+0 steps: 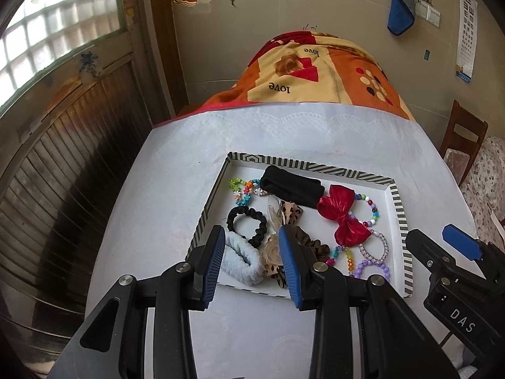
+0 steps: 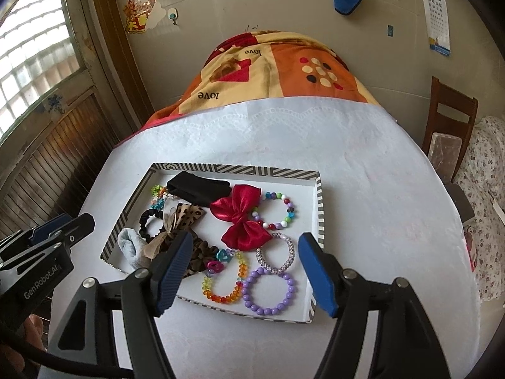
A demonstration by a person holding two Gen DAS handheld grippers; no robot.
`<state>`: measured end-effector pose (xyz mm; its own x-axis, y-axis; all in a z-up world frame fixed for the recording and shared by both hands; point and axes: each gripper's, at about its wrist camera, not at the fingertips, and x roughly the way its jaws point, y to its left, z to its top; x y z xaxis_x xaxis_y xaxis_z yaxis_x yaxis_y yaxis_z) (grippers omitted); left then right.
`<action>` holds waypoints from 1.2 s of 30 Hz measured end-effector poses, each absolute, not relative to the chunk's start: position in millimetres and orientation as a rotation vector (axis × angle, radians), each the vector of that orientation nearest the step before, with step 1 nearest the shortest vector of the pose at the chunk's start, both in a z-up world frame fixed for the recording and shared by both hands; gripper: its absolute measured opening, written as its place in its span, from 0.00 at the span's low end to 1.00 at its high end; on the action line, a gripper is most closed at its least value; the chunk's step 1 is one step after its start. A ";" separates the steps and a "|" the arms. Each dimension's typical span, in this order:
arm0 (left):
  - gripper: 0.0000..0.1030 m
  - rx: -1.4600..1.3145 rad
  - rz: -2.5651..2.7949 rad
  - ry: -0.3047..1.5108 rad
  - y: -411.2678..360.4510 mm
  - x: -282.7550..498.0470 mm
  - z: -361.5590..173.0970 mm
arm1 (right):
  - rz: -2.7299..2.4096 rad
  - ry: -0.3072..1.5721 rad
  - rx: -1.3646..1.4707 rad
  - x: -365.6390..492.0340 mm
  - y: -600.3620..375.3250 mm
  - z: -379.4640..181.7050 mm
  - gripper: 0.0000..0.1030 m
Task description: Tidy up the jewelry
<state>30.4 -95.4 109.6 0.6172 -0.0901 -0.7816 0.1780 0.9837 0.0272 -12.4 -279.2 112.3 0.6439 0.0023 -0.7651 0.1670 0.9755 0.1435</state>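
A shallow striped-rim tray (image 2: pixel 318 208) is placed on the white-covered desk (image 2: pixel 394 221). Bead bracelets, scrunchies and a red satin bow (image 2: pixel 240 218) are contained in it. Both the left gripper (image 1: pixel 252 243) and the right gripper (image 2: pixel 244 252) are held above the tray's near edge, jaws spread, nothing gripped.

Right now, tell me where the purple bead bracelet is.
In the right wrist view the purple bead bracelet lies flat in the striped tray's near right corner, beside the orange bead bracelet and just below the silver woven bracelet.
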 end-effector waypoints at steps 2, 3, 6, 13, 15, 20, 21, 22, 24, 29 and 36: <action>0.24 0.108 -0.155 0.896 -96.3 30.6 108.7 | -0.094 0.871 0.208 -11.6 -279.2 111.2 0.71; 0.24 0.109 -0.155 0.898 -96.4 30.9 108.1 | -0.093 0.875 0.210 -11.2 -279.2 110.4 0.71; 0.24 0.109 -0.157 0.900 -97.2 31.7 106.7 | -0.089 0.880 0.207 -10.7 -278.7 108.8 0.71; 0.24 0.106 -0.156 0.904 -97.7 32.4 105.5 | -0.089 0.886 0.204 -8.4 -277.9 107.7 0.71; 0.24 0.107 -0.154 0.907 -98.2 32.7 104.8 | -0.086 0.888 0.204 -7.3 -277.7 107.8 0.71; 0.24 0.114 -0.160 0.910 -98.6 33.0 103.5 | -0.078 0.893 0.194 -5.4 -276.4 106.4 0.71; 0.24 0.114 -0.161 0.910 -98.6 33.2 103.4 | -0.077 0.895 0.193 -5.0 -276.1 105.9 0.71; 0.24 0.114 -0.161 0.910 -98.8 33.1 103.4 | -0.075 0.897 0.192 -4.7 -275.8 105.6 0.71; 0.24 0.114 -0.161 0.910 -98.9 33.4 103.2 | -0.075 0.897 0.191 -4.6 -275.5 105.6 0.71; 0.24 0.112 -0.163 0.912 -99.5 33.9 103.2 | -0.077 0.898 0.194 -4.1 -275.7 104.5 0.71; 0.24 0.111 -0.168 0.920 -101.4 35.2 101.0 | -0.071 0.908 0.194 -2.7 -275.5 102.7 0.71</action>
<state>35.2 -101.4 101.0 0.5945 -0.0968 -0.7982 0.1913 0.9813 0.0235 -2.7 -275.5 102.7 0.6145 0.0209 -0.7887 0.1426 0.9802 0.1371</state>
